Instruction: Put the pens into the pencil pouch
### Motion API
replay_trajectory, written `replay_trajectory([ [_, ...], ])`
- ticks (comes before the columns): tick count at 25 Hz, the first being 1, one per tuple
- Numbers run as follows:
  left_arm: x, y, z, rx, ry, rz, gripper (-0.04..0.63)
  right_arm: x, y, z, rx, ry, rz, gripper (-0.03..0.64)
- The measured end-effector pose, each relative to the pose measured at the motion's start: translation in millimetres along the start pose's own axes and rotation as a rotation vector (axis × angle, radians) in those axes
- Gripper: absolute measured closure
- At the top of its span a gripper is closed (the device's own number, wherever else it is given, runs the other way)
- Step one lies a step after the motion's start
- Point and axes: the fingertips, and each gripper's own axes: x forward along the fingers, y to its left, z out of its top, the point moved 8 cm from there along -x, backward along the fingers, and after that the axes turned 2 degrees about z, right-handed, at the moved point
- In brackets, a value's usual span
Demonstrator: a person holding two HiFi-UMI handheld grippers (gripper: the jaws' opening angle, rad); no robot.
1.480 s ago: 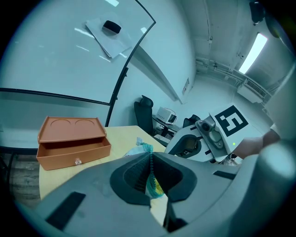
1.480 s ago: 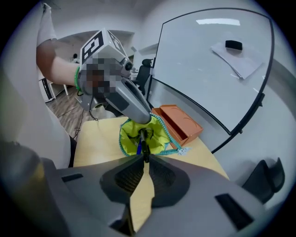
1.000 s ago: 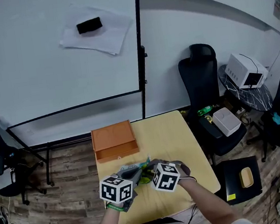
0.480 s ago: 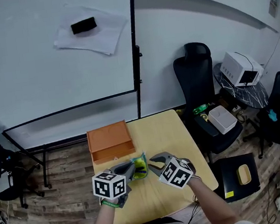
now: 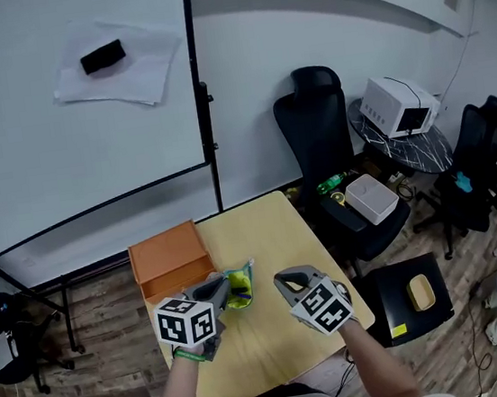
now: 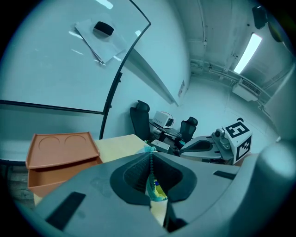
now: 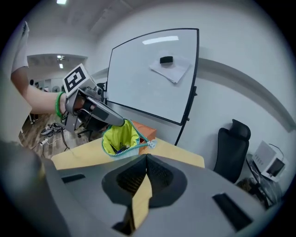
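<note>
- The pencil pouch [image 7: 119, 138] gapes open over the worktop [image 5: 263, 236], with its yellow lining showing. Dark sticks lie low inside, probably pens [image 7: 119, 148] (too small to count).
- An orange box [image 5: 167, 256] sits at the worktop's far left corner, its contents out of sight.
- The left tool [image 6: 150, 156] pinches the pouch's zipper edge.
- The right tool [image 7: 147, 158] is pressed together on nothing, near the pouch but apart from it.
- One pouch, one box, two tools.
</note>
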Motion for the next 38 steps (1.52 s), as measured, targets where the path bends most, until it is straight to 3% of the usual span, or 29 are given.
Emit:
replay_trajectory([
  [8, 51, -29, -25, -0.029, 0.061, -0.101, 0.575, -21, -12, -35, 0.071, 0.059, -0.034, 0.617],
  [15, 91, -48, -55, -0.045, 0.153, -0.142, 0.575, -34, -12, -58, 0.114, 0.087, -0.049, 0.616],
  [21, 117, -55, -83, -0.007, 0.257, -0.127, 0.574, -40, -10, -70, 0.172, 0.086, -0.06, 0.615],
  [26, 132, -58, -102, 0.027, 0.319, -0.101, 0.574, -43, -13, -84, 0.291, 0.047, -0.114, 0.615],
  [33, 144, -62, -116, 0.055, 0.356, -0.098, 0.571, -52, -15, -98, 0.37, 0.012, -0.158, 0.615],
  [35, 146, -64, -117, 0.055, 0.354, -0.112, 0.529, -54, -16, -102, 0.382, 0.009, -0.162, 0.615],
  [38, 145, -71, -114, 0.066, 0.346, -0.153, 0.406, -56, -17, -104, 0.39, 0.005, -0.162, 0.615],
])
